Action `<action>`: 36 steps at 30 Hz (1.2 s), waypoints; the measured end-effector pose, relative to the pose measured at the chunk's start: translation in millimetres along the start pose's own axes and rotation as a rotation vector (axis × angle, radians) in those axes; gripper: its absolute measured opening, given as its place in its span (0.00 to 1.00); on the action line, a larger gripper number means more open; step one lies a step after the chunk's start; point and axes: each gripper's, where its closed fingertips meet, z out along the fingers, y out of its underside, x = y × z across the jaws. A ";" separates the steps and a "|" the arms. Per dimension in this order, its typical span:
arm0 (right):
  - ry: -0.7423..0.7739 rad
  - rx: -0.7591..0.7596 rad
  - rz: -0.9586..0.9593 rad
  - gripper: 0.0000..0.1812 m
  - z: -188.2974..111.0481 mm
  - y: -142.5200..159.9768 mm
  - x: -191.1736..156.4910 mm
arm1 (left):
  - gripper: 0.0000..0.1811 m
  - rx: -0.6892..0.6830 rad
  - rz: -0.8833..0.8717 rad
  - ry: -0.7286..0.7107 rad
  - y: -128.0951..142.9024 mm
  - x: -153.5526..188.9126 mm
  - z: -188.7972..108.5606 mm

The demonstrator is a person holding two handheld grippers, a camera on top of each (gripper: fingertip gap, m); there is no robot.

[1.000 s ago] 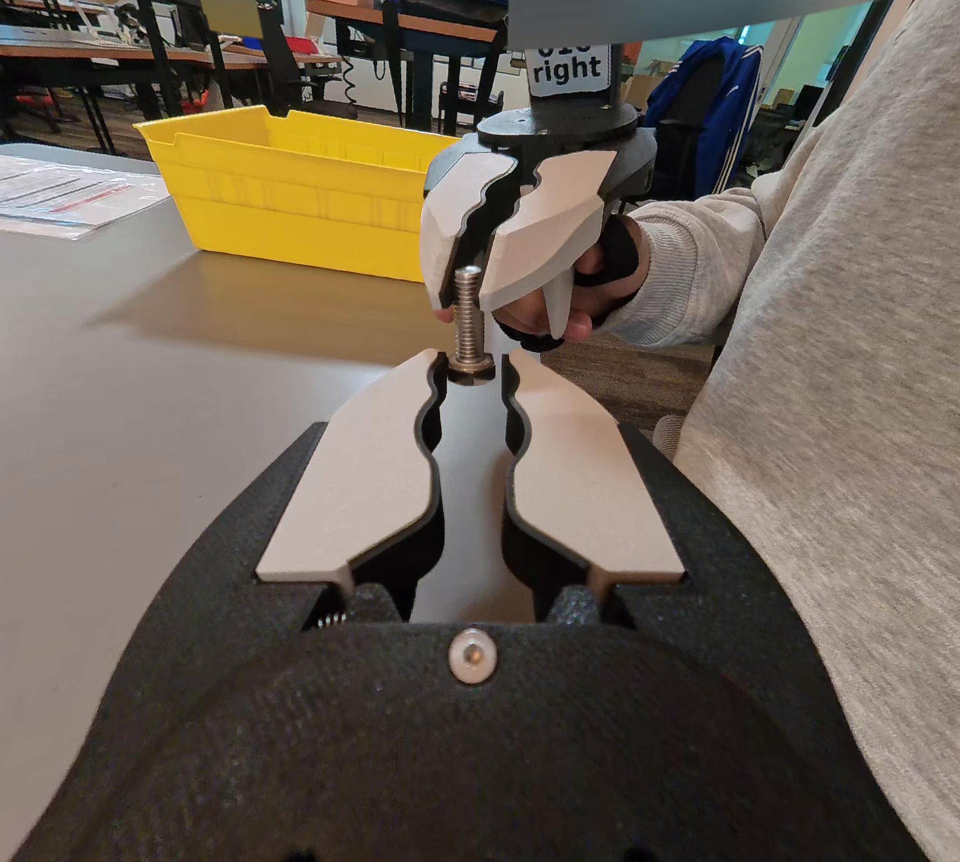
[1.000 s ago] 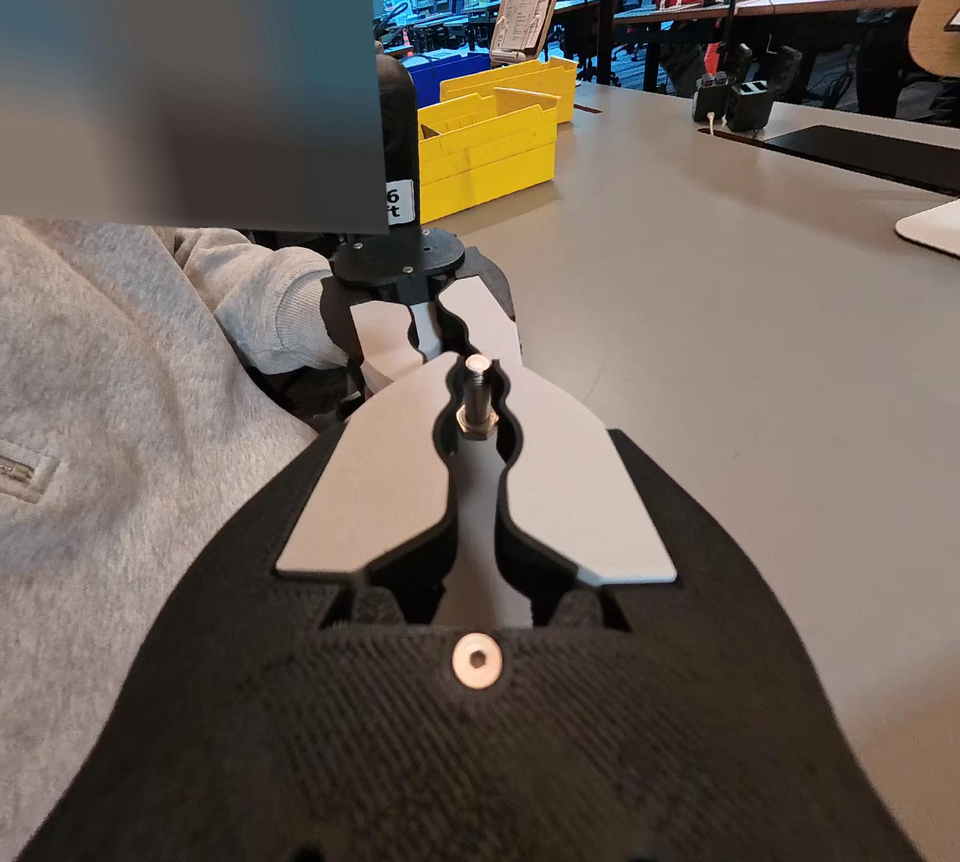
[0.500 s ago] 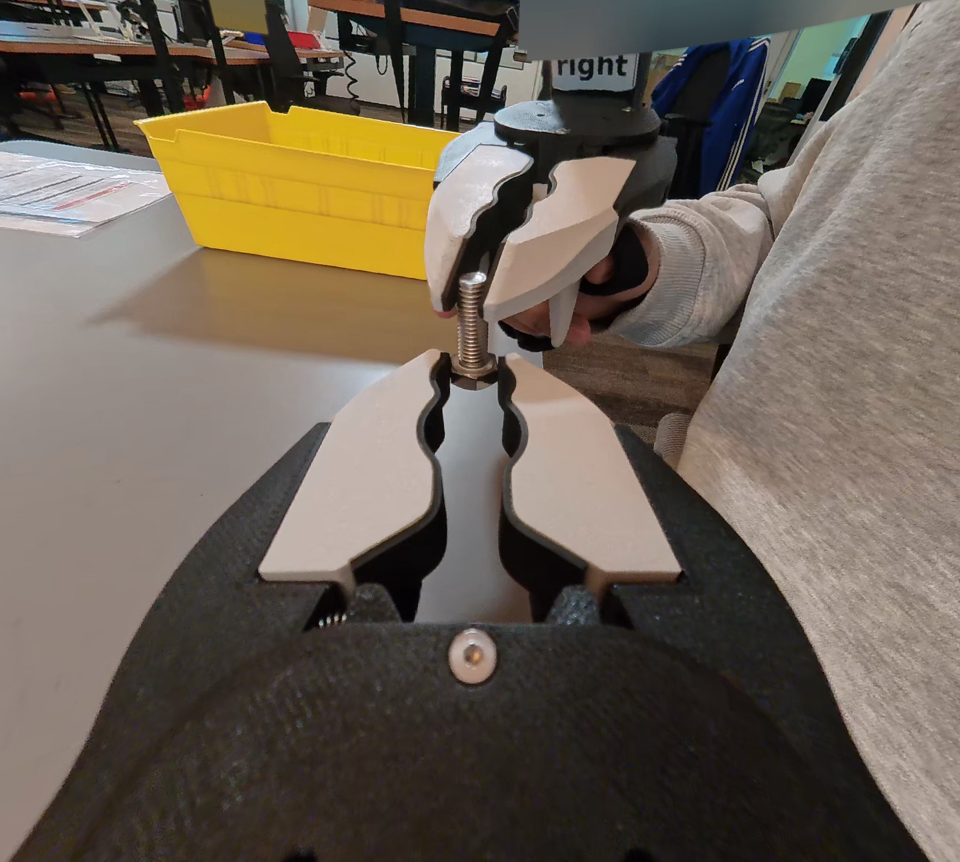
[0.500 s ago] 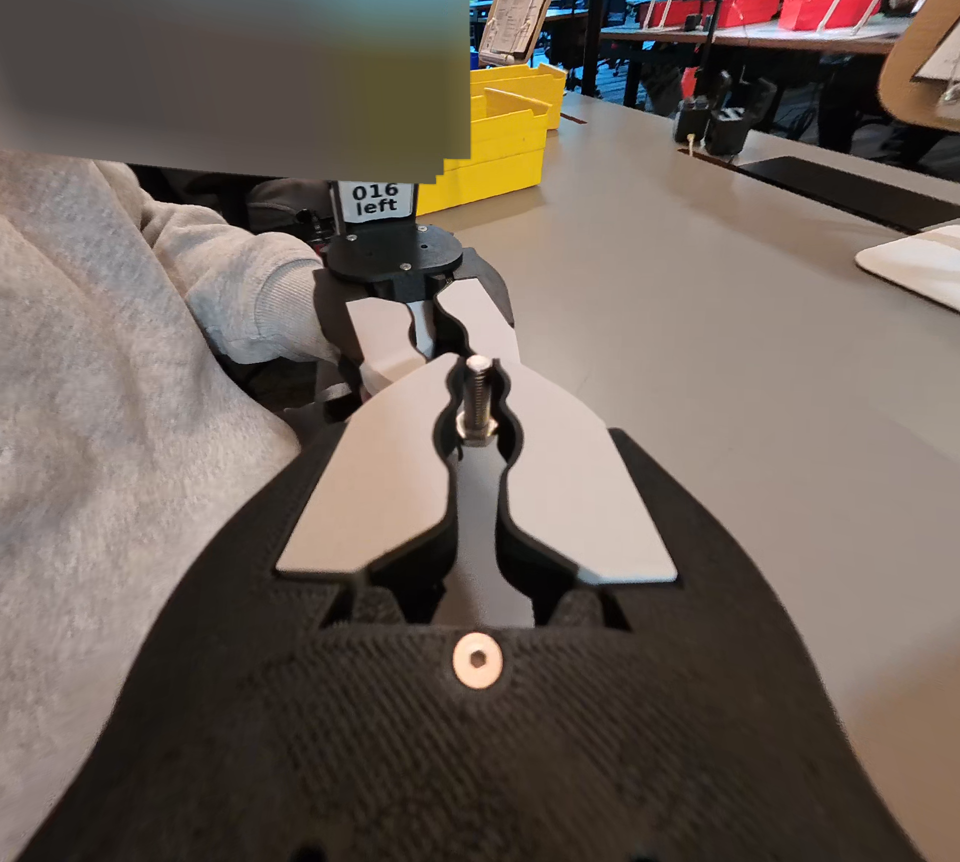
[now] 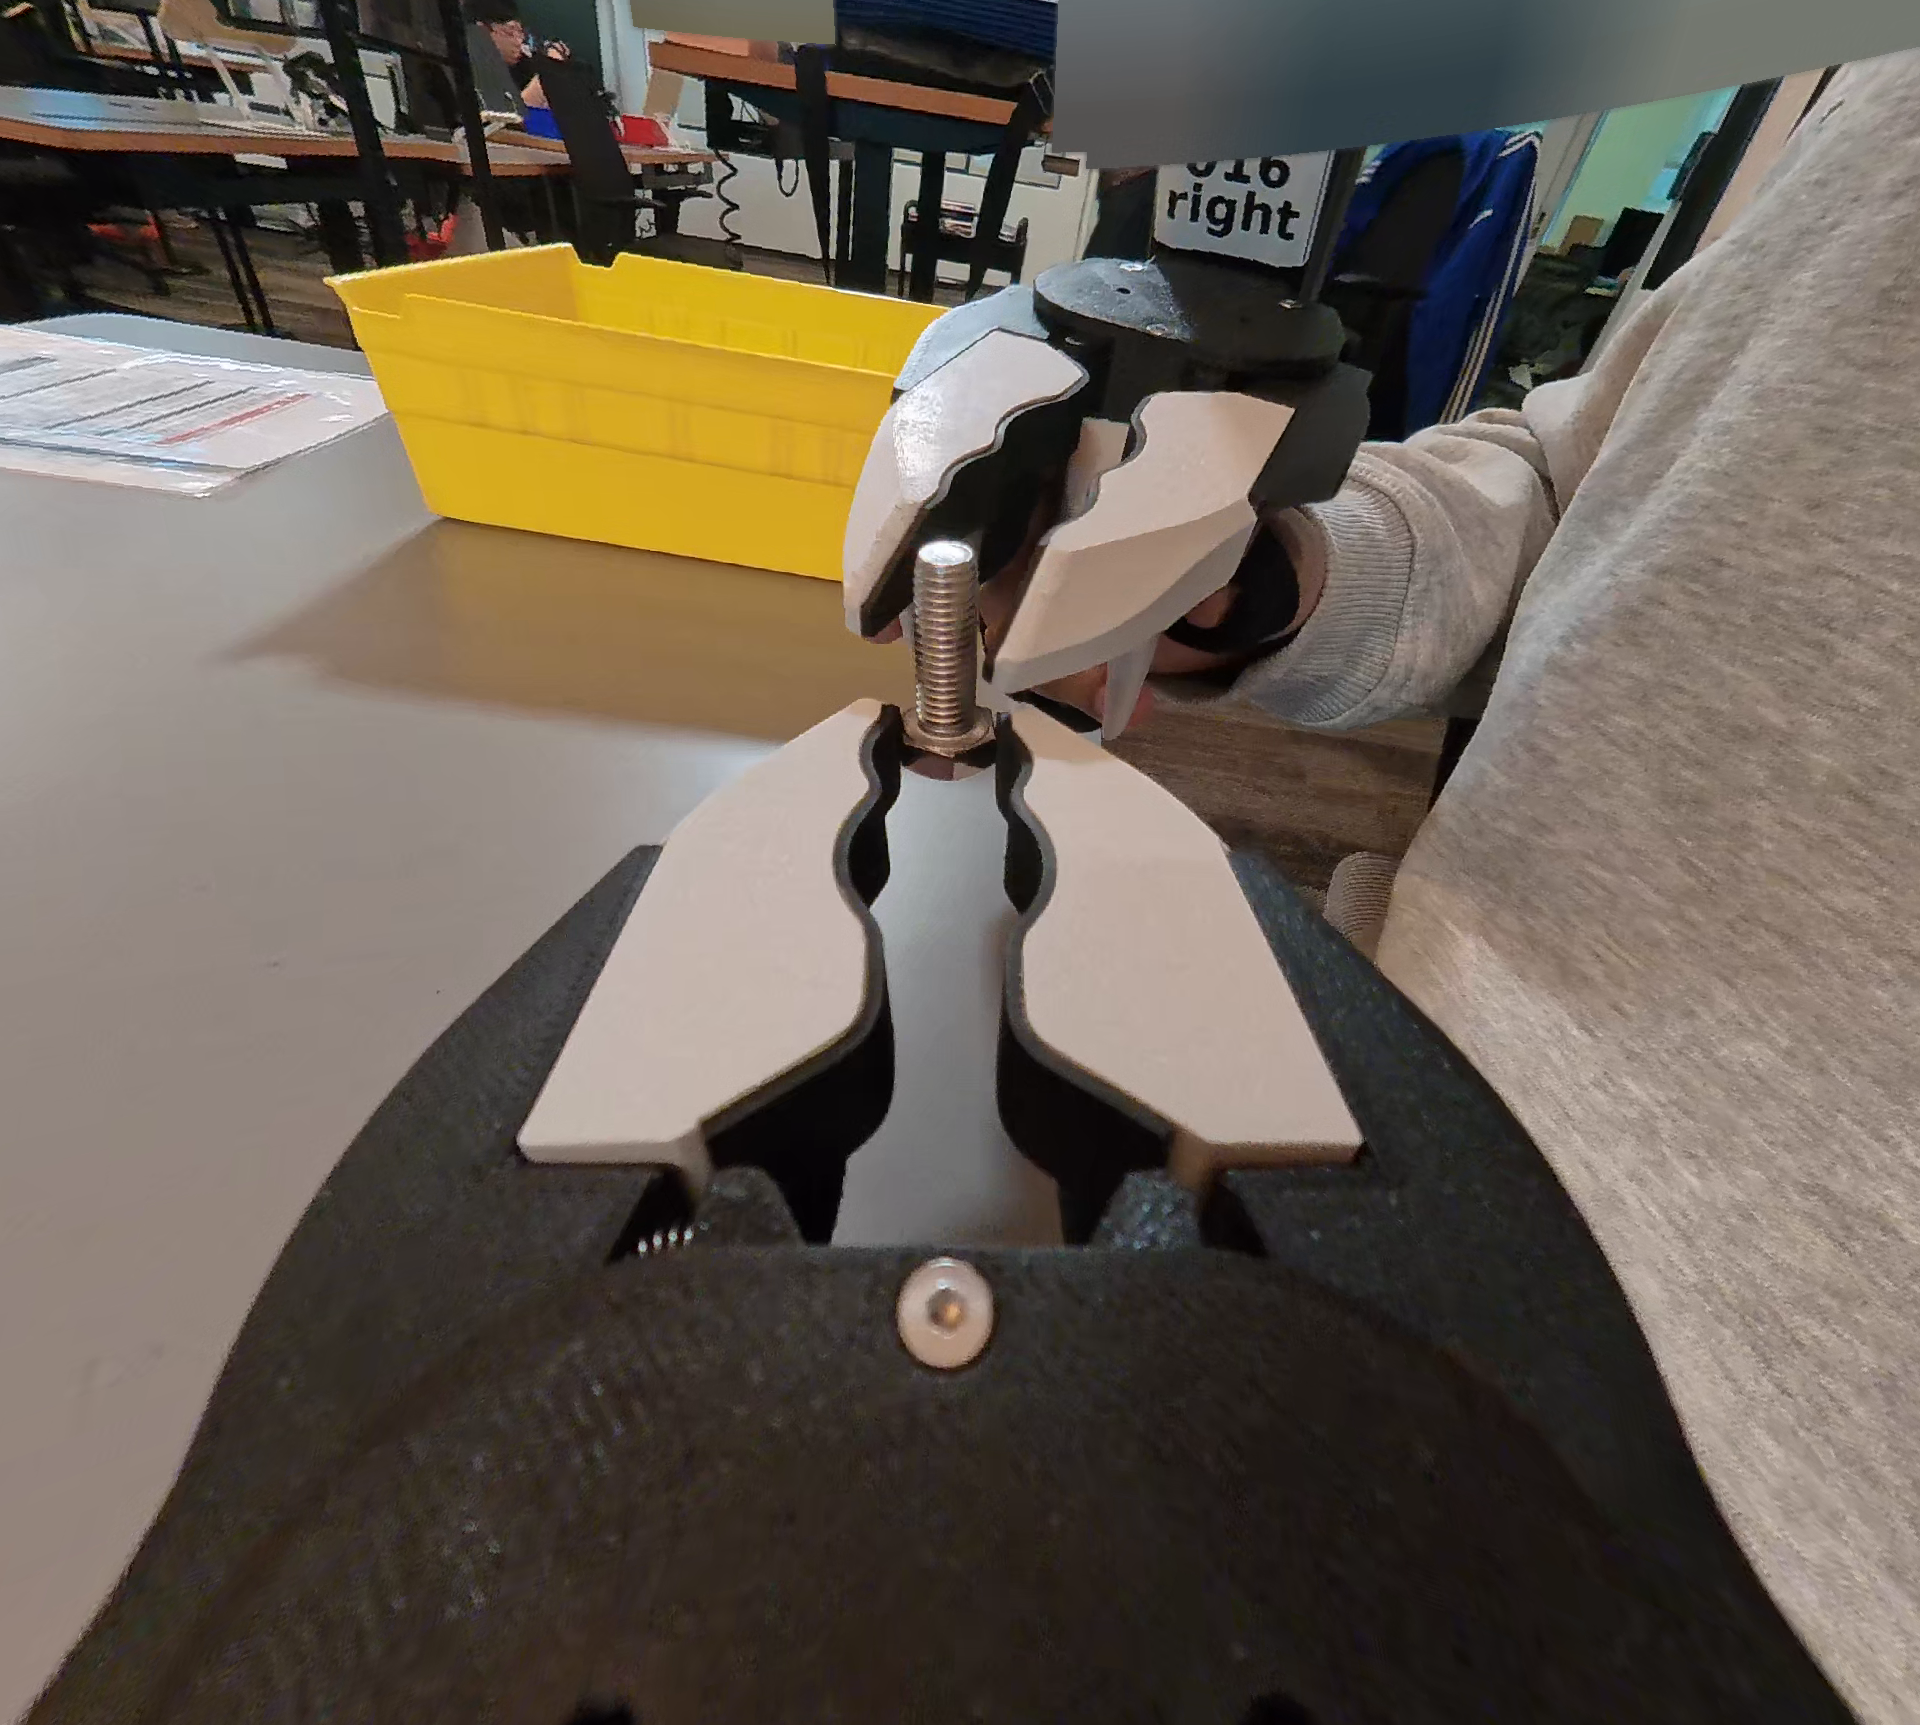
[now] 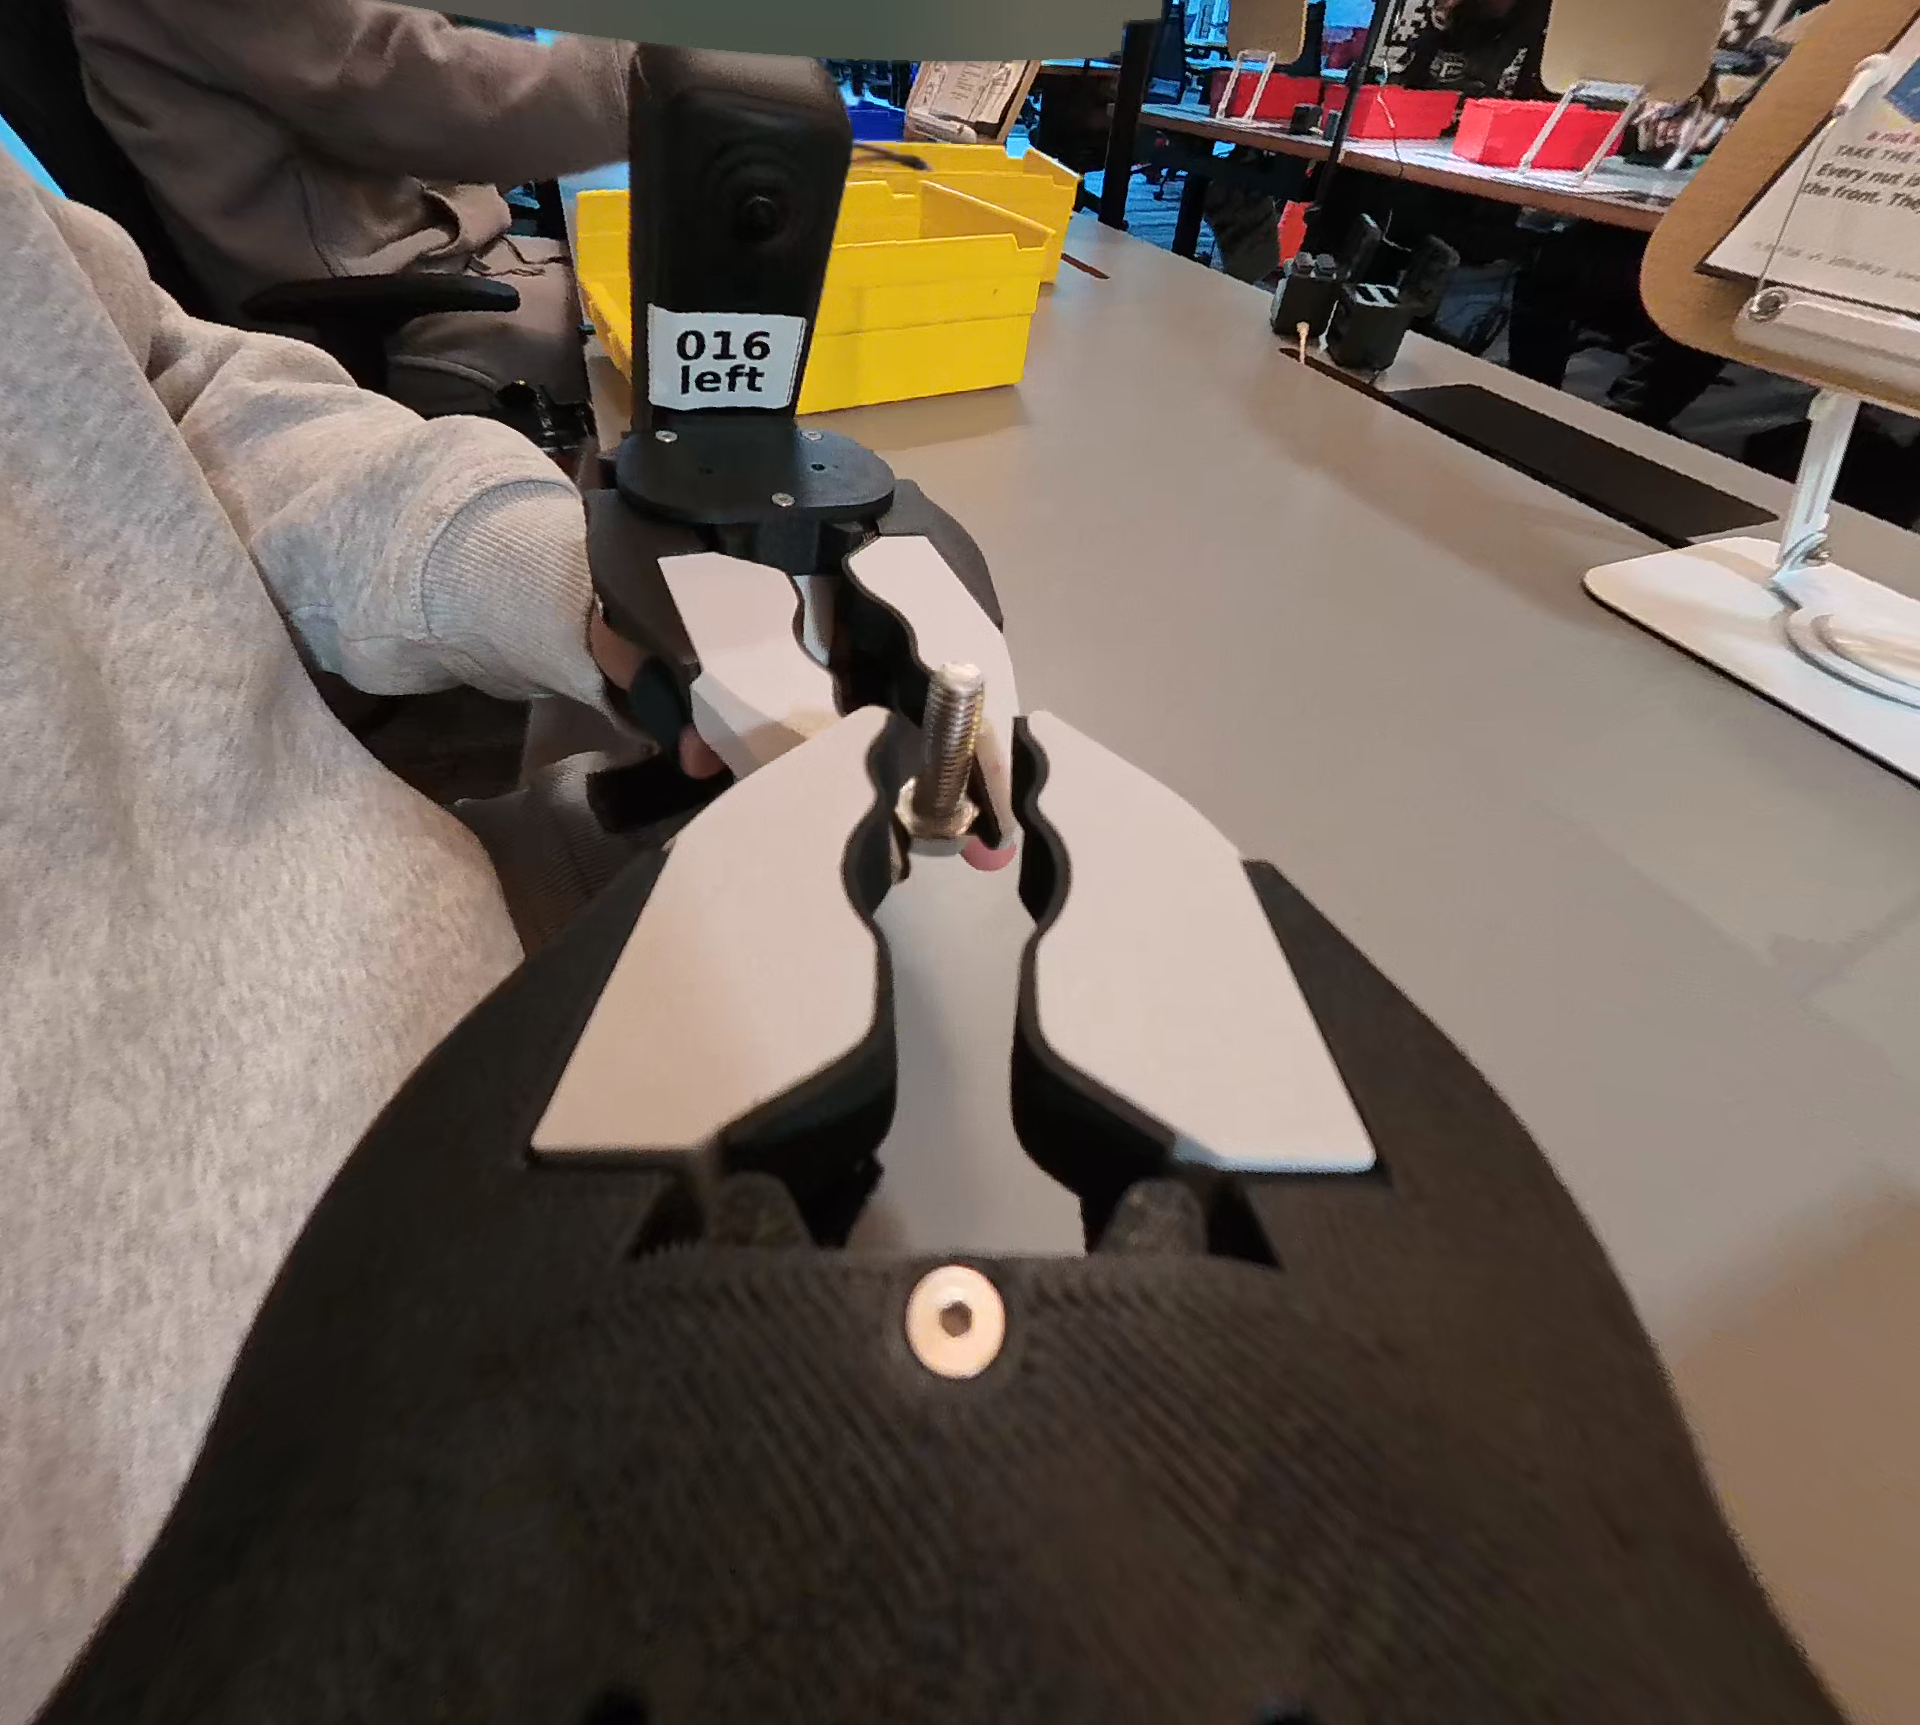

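Observation:
A steel bolt [image 5: 943, 636] stands upright with a hex nut [image 5: 941, 737] at its lower end. My left gripper [image 5: 943, 745] is shut on the nut at its fingertips, above the grey table [image 5: 260, 844]. My right gripper [image 6: 956, 730] reaches in from the opposite side. Its jaws stand slightly apart around the bolt's threaded shaft [image 6: 951, 740], which leans between them with a small gap on each side. It also shows in the left wrist view [image 5: 930, 636], jaws parted by the bolt's top. The left gripper's fingers [image 6: 935, 615] show beyond the bolt.
A yellow bin [image 5: 644, 418] and a laminated sheet [image 5: 156, 418] lie on the table behind the bolt. More yellow bins [image 6: 925, 293], a black mat [image 6: 1558, 449] and a clipboard stand [image 6: 1766, 595] sit farther along. A person's grey sleeves [image 5: 1455, 553] flank both grippers. Only a small space, under 4 cm, lies between the two pairs of fingers.
My right gripper's jaws have parted slightly and no longer pinch the bolt's shaft. The right wrist camera has swung right. My left gripper still holds the nut.

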 end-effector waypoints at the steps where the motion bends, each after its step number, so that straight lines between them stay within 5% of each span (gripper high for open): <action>1: -0.004 0.002 0.006 0.11 0.0 0.0 -0.1 | 0.10 -0.001 0.003 0.001 0.1 0.3 0.2; 36: 0.007 -0.015 -0.022 0.06 0.1 -0.8 -3.9 | 0.10 0.011 0.032 -0.013 -1.2 1.7 -0.5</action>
